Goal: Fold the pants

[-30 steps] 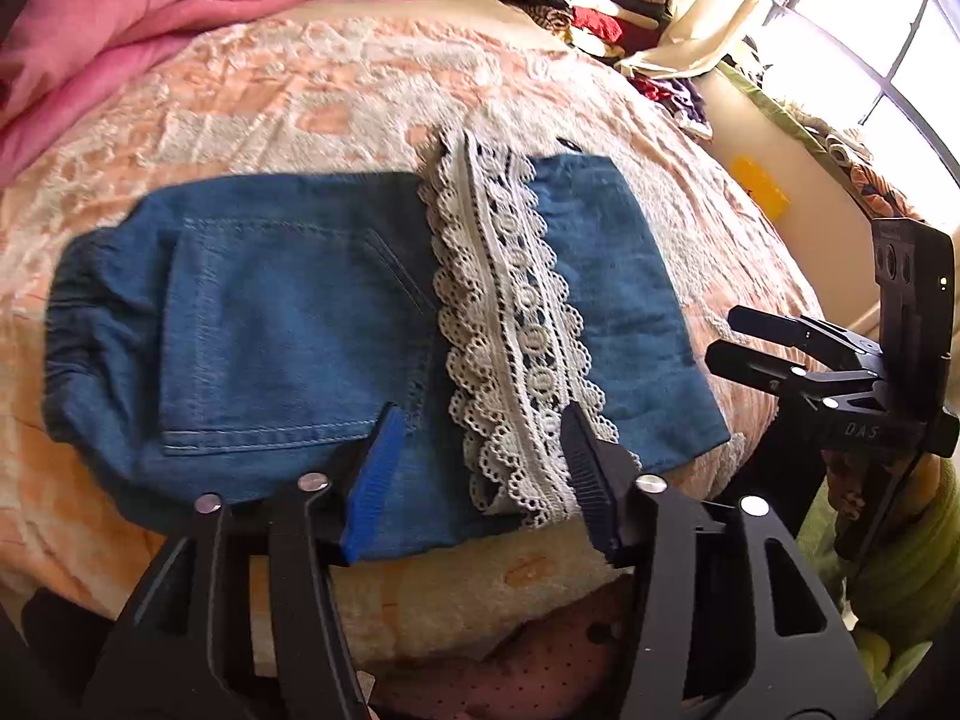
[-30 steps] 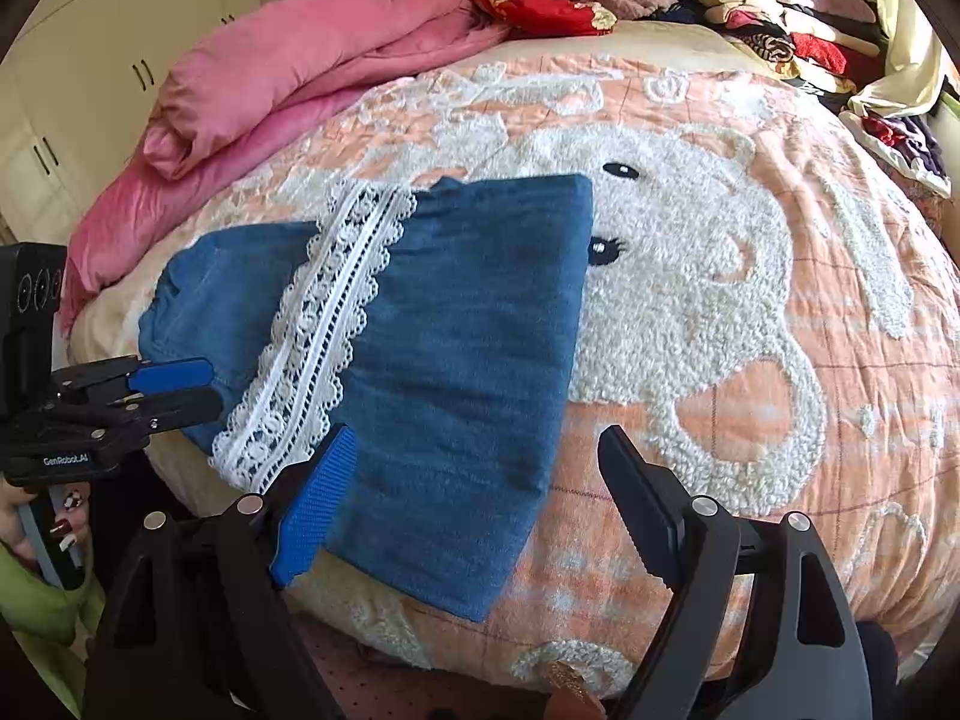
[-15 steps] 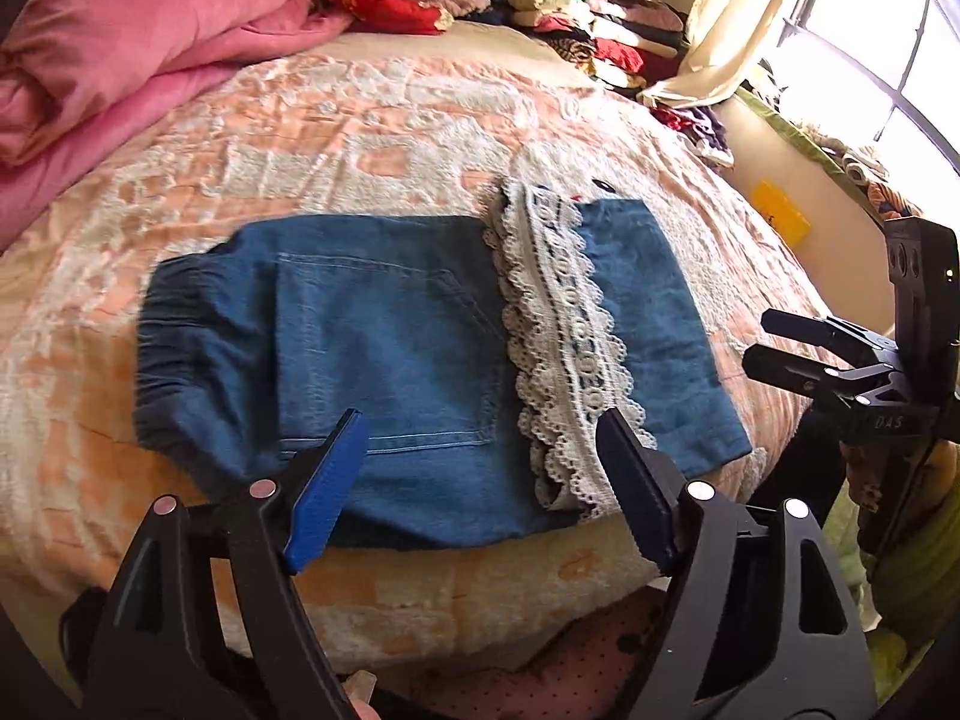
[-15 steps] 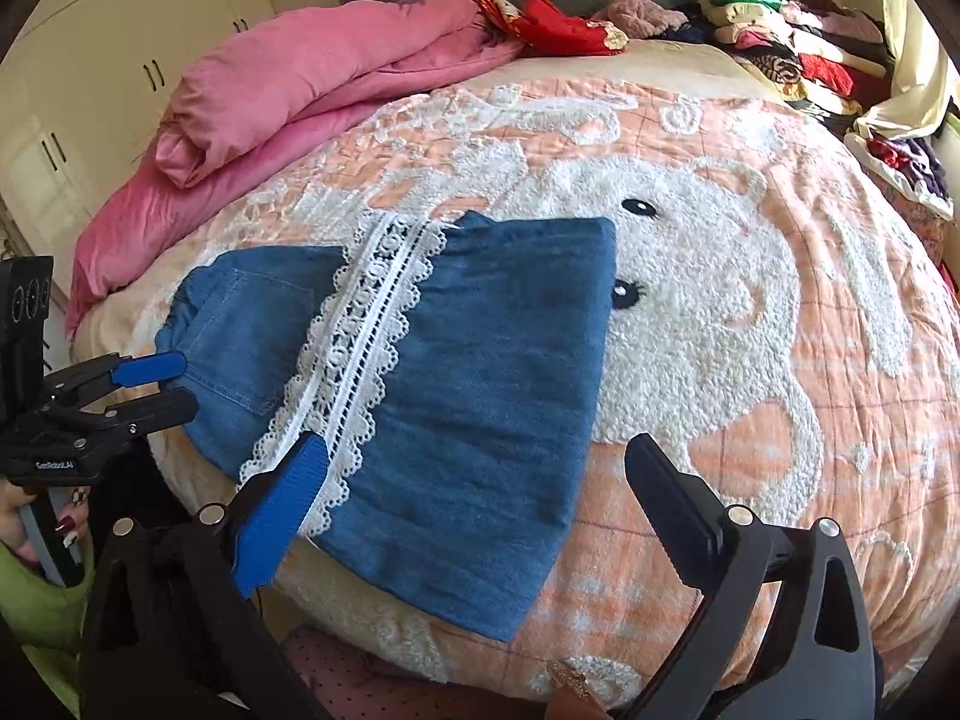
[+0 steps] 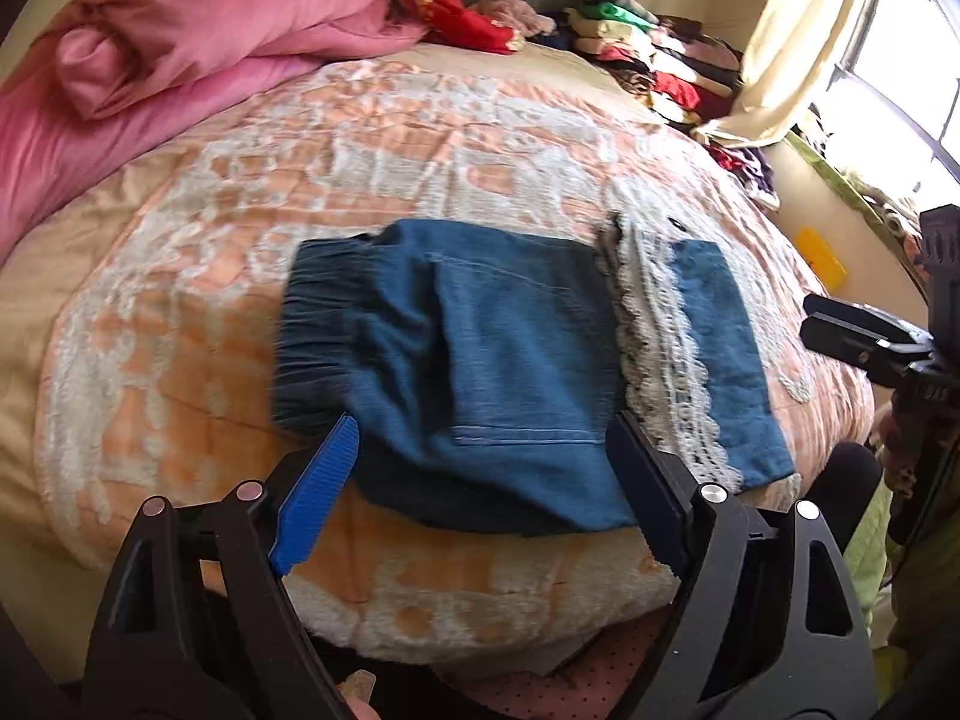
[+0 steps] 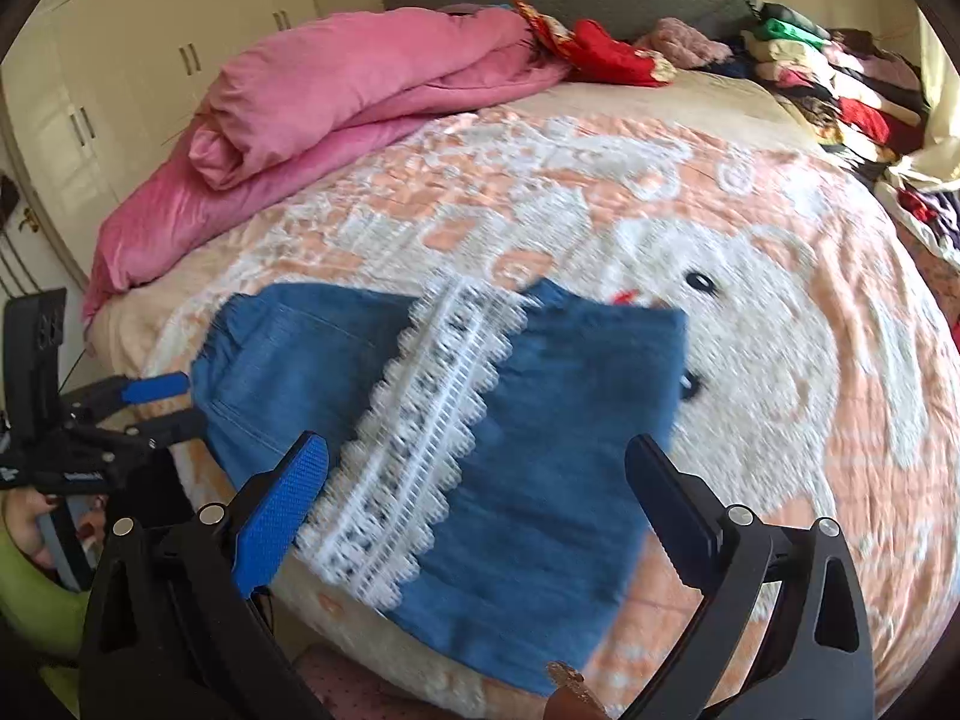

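Both claws stand wide and hold nothing. The left claw (image 5: 474,492) sits at lower centre of its view, near the waistband side of the pants (image 5: 510,372). The pants lie folded at centre frame on the bed (image 5: 180,240). The right claw (image 6: 474,498) hovers over the lace trim (image 6: 432,420). Grip both layers at the edge before folding. No containers are visible.

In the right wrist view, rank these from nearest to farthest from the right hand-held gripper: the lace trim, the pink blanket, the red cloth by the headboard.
From the right hand-held gripper:
1. Lace trim, just ahead on the pants, slightly left.
2. Pink blanket, far left of the bed.
3. Red cloth, at the back by the headboard.
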Demonstrator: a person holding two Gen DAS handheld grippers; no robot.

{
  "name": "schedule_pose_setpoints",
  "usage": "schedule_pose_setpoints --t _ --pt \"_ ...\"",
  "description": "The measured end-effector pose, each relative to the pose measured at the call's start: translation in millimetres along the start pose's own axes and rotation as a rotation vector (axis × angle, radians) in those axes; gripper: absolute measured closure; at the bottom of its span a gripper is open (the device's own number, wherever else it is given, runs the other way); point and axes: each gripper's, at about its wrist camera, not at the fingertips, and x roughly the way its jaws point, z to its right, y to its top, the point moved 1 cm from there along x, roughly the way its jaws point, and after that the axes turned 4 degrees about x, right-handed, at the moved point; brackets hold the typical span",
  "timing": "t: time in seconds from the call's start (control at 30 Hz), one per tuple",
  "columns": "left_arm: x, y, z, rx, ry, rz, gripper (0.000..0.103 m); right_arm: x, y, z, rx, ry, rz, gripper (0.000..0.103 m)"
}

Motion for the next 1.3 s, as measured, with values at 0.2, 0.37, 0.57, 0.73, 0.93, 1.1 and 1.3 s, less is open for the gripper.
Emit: schedule_pose_setpoints --t 0.2,0.37,0.57,0.73,0.93,1.1,1.3 --pt "4.7 -7.5 -27.3 -0.083 0.017 -0.021 0.026 18.8 29.6 -30.3 -0.064 0.064 -0.014 0.004" --pt "10.0 -14.2 -45.0 -0.155 0.002 -0.047 0.026 41.8 51.2 -56.3 -0.126 0.105 -0.044 0.004" --pt "17.6 -20.4 -54.9 -0.226 -0.059 -0.056 0.026 71.3 71.4 -89.6 -0.196 0.154 -0.093 0.004" --pt "26.4 -21.7 -56.2 -0.286 -0.142 -0.062 0.026 97.8 81.9 -113.3 -0.237 0.198 -0.147 0.004" --pt "35.6 -21.8 -56.5 -0.314 -0.164 -0.052 0.043 140.3 84.0 -141.8 -0.319 0.219 -0.264 0.004" --pt "37.3 -22.5 -60.0 -0.317 -0.161 -0.043 0.054 167.1 77.5 -163.2 -0.384 0.204 -0.317 0.004" --pt "39.4 -24.8 -61.7 -0.319 -0.169 -0.049 0.054 195.8 67.3 -177.1 -0.421 0.222 -0.376 0.005"
